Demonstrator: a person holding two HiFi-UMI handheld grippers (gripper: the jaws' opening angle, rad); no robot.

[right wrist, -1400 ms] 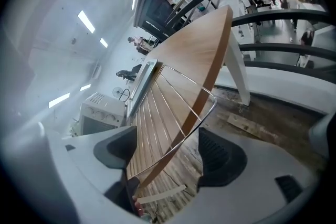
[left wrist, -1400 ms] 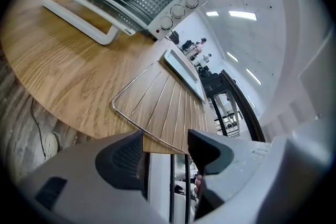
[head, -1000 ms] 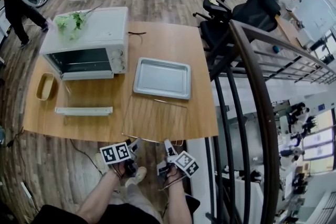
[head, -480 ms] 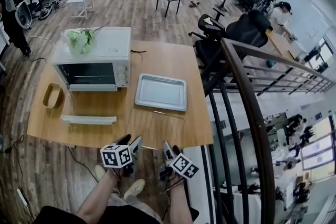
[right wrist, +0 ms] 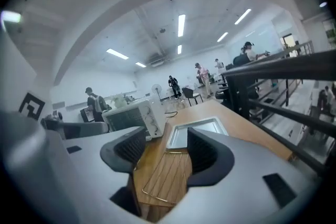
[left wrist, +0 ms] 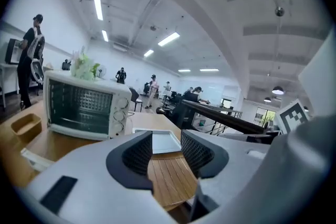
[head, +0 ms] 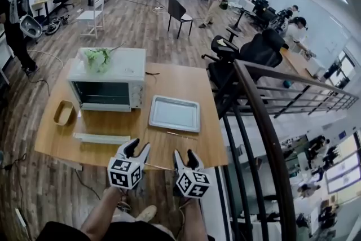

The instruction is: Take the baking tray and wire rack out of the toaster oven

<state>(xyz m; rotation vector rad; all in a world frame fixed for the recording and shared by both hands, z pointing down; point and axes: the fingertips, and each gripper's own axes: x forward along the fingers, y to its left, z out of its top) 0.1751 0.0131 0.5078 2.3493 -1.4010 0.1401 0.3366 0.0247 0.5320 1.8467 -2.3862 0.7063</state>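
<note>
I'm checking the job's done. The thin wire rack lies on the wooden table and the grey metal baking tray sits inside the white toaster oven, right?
No. The grey metal baking tray lies on the wooden table beside the white toaster oven, not inside it; the head view shows it. The thin wire rack is on the table.

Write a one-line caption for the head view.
Baking tray and wire rack lie out on the wooden table beside the toaster oven.

One tray (head: 174,114), one rack (right wrist: 164,175), one oven (head: 107,87)
</note>
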